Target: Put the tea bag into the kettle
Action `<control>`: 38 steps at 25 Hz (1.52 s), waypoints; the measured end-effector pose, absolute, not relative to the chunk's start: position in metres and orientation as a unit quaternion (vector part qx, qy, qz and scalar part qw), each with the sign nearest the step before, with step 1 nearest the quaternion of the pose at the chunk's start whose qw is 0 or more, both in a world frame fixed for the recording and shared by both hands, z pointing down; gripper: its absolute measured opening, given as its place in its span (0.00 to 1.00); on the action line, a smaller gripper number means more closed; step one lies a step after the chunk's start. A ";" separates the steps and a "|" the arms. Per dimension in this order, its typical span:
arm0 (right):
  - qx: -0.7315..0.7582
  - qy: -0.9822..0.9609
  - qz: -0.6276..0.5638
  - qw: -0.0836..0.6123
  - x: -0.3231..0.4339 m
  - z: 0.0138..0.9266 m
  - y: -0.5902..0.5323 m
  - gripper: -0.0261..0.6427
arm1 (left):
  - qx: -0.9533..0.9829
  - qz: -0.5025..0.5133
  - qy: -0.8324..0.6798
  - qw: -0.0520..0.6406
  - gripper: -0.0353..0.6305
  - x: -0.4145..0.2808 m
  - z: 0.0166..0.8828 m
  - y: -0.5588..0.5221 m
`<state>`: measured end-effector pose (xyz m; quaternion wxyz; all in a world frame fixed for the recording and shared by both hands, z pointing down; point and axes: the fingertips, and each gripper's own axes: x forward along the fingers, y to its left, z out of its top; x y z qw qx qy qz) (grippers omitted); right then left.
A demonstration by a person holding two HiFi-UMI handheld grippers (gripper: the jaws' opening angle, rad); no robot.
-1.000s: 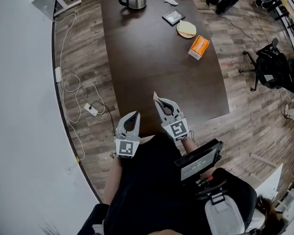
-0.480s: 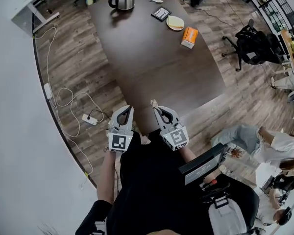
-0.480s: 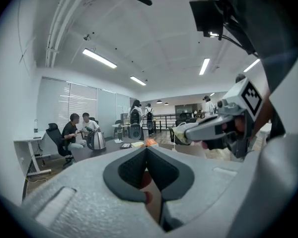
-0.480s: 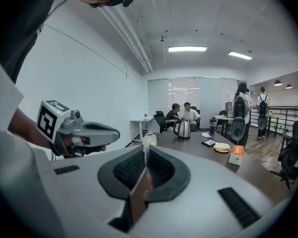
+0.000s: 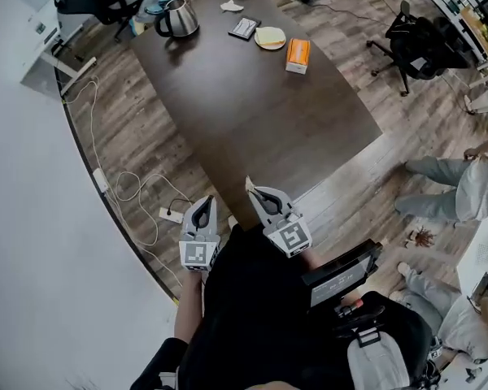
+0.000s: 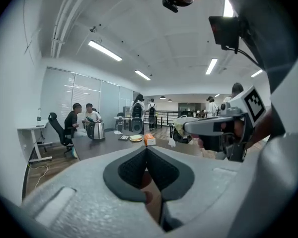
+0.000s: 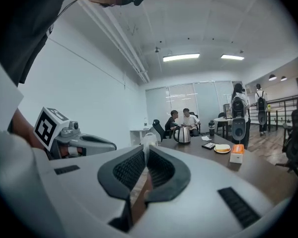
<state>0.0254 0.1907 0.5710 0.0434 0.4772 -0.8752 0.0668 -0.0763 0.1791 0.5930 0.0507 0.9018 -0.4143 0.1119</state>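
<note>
**Tea bag pinched well apart from kettle**

On the dark table (image 5: 252, 104), the kettle (image 5: 177, 19) is seen at the far corner. At the near edge, the right gripper (image 5: 251, 192) is clamped on the tea bag (image 5: 247, 183), which is pinched at its jaw tips. The left gripper (image 5: 204, 201) is held beside it, jaws pressed together, empty.

Left gripper (image 5: 202, 202) and right gripper (image 5: 253, 191) side by side, near level, jaws closed.

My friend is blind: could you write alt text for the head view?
Seen from above, the right gripper pinches a tea bag at the near end of a dark table; a kettle sits at the far end.
</note>
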 end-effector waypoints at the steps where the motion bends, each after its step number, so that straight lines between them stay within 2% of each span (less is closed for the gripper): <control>1: 0.477 -0.875 0.076 0.031 0.031 0.572 0.192 0.06 | 0.900 0.119 -0.417 0.053 0.05 -0.073 0.596 0.183; 11: 0.497 -0.859 0.124 0.013 0.062 0.597 0.193 0.06 | 0.915 0.127 -0.379 0.053 0.05 -0.022 0.604 0.184; 15: 0.502 -0.853 0.141 -0.010 0.058 0.591 0.185 0.06 | 0.929 0.109 -0.348 0.062 0.05 -0.026 0.610 0.175; 21: 0.538 -0.823 0.177 -0.036 0.004 0.573 0.155 0.06 | 0.944 0.096 -0.311 0.056 0.05 -0.091 0.605 0.139; 31: 0.565 -0.806 0.176 0.010 -0.127 0.568 0.103 0.06 | 0.966 0.083 -0.242 0.050 0.05 -0.209 0.604 0.079; 38: 0.561 -0.810 0.174 -0.005 -0.153 0.558 0.083 0.06 | 0.959 0.074 -0.265 0.066 0.05 -0.240 0.596 0.053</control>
